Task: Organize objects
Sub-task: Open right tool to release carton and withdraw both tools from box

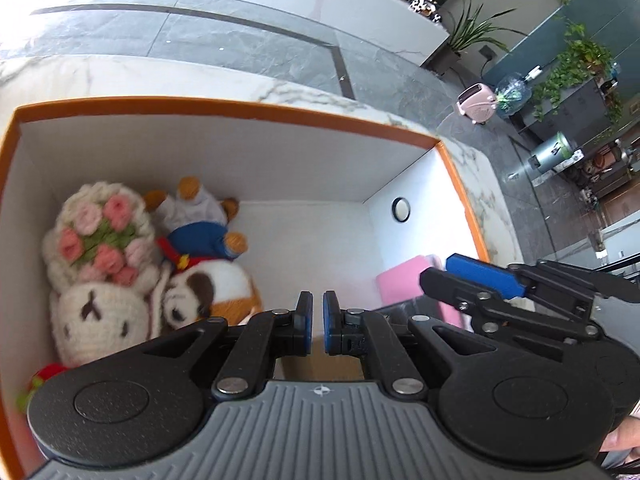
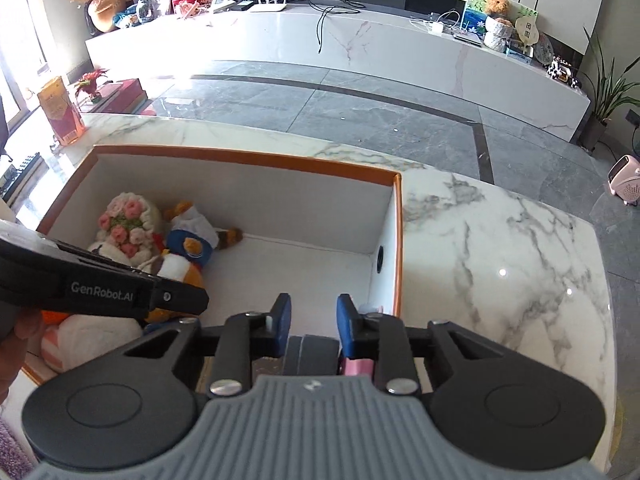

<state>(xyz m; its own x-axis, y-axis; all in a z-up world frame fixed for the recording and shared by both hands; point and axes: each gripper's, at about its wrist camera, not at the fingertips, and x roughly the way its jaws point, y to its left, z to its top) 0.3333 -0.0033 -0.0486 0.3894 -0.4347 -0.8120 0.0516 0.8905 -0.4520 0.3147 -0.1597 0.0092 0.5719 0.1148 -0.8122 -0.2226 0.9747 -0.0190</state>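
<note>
White marble desk [image 2: 500, 240] with grey veins carries a large box with white inside walls and an orange rim [image 2: 240, 156]; behind it there is a grey tiled floor and a long white low cabinet. In the left part of the box lies a heap of plush toys [image 1: 160, 264]: a knitted flower bouquet, a white bear face and a doll in blue trousers.

The task's thing, as I judge it, is a flat pink soft-looking slab [image 1: 400, 284]. It lies on the box floor in the near right corner, well apart from the toys. The right gripper [image 2: 312, 320] hangs just above it, pointing steeply down. Its blue pads stand apart and only the white floor shows in the gap, so they press on nothing. The slab therefore lies below and a little to the right of this gripper, which is clearly the nearer one. The left gripper [image 1: 318, 320] has its pads almost pressed together with nothing between, and it hangs over the middle of the box.

The left wrist view shows the pink slab broadly, with the right gripper [image 1: 438, 270] partly covering it, so I cannot tell its long axis. The right wrist view shows only a small pink strip [image 2: 358, 368] under its own right finger, beside a grey part which I cannot identify.
</note>
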